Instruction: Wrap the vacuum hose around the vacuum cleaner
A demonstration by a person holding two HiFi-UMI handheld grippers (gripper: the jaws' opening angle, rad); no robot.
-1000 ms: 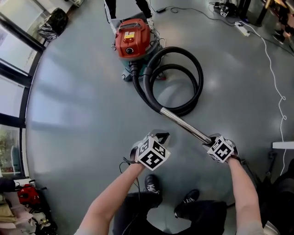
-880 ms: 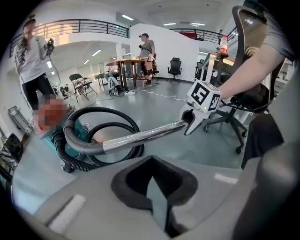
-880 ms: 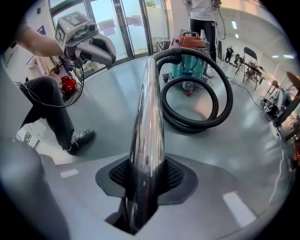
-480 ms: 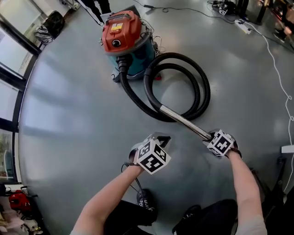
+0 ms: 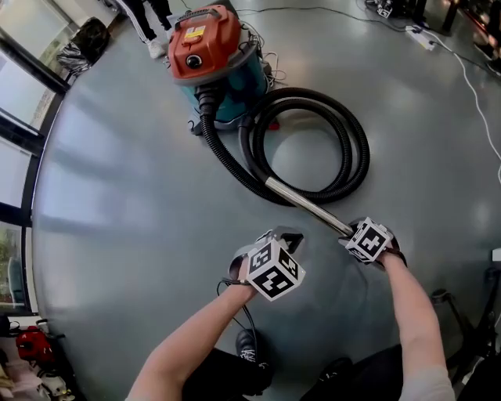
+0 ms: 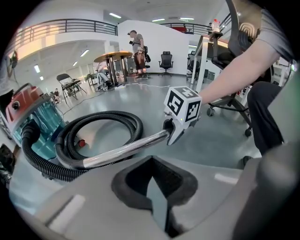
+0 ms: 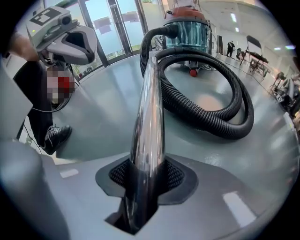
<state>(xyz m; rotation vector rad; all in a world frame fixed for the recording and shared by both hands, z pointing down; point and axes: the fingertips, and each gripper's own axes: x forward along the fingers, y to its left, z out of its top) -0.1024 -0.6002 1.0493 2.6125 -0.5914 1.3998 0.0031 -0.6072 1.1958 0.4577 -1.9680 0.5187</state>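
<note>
**Holding the tube low, hose loose on the floor**

Grips the near end of the chrome tube [image 5: 305,205] in the right gripper [image 5: 350,233], jaws part-way apart and pressed against the metal on either side. Carries nothing in the left gripper [image 5: 288,236]: jaws barely apart, showing only a thin wedge of floor between the pads. Holds it just beside the tube's gripped end, to its left in the head view, without touching it.

Leaves the black vacuum hose [image 5: 354,149] lying in a loose double loop on the grey floor [image 5: 125,204], wound round nothing. Meets the tube at one end of that loop and the front of the vacuum cleaner [image 5: 210,55], red on top and teal in the drum, at the other. Close against the drum's right side in the head view; touching or just apart, cannot tell.

Between the grippers and the cleaner: the hose's own loop. At the drum's foot, near the inside of the loop: a small red part [image 6: 82,143]. Against the drum's far side: a tangle of thin cable [image 5: 262,47]. Just behind the cleaner: another person's legs [image 5: 149,19]. Well off to the right: a white cable [image 5: 470,86] trailing from a power strip [image 5: 427,39]. Along the left: a glass wall [image 5: 23,102]. Farther off, in the left gripper view: a round table [image 6: 112,57] and an office chair [image 6: 165,61]. Near the right arm: a rolling chair [image 6: 234,96]. Below the grippers: a dark shoe [image 5: 246,345].
</note>
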